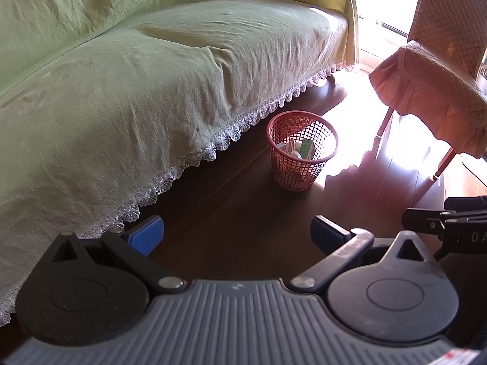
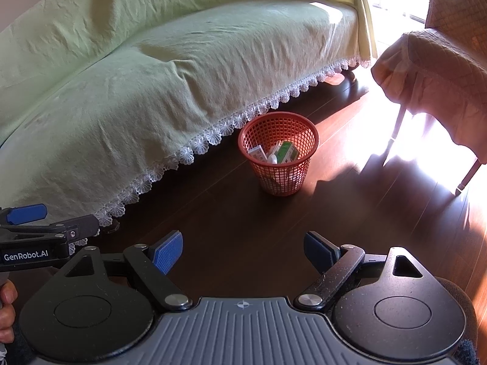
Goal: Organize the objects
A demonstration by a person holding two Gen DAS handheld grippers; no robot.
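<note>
A red mesh basket [image 1: 331, 140] [image 2: 252, 130] stands on the dark wooden floor just in front of the sofa's lace hem. Inside it lie a green and white box [image 1: 307, 148] [image 2: 288, 151], a smaller white box [image 2: 258, 153] and a white rounded item [image 2: 272, 158]. My left gripper [image 1: 237, 234] hovers open above the floor, well short of the basket, nothing between its blue pads. My right gripper [image 2: 243, 251] is also open and empty, at about the same distance. The left gripper's side shows at the left edge of the right wrist view.
A long sofa under a green cover with a white lace hem [image 1: 152, 70] [image 2: 152, 70] fills the left and back. A chair with a quilted orange cover [image 1: 432, 70] [image 2: 441, 70] stands at right in bright sunlight. A hand [image 2: 6, 310] holds the left tool.
</note>
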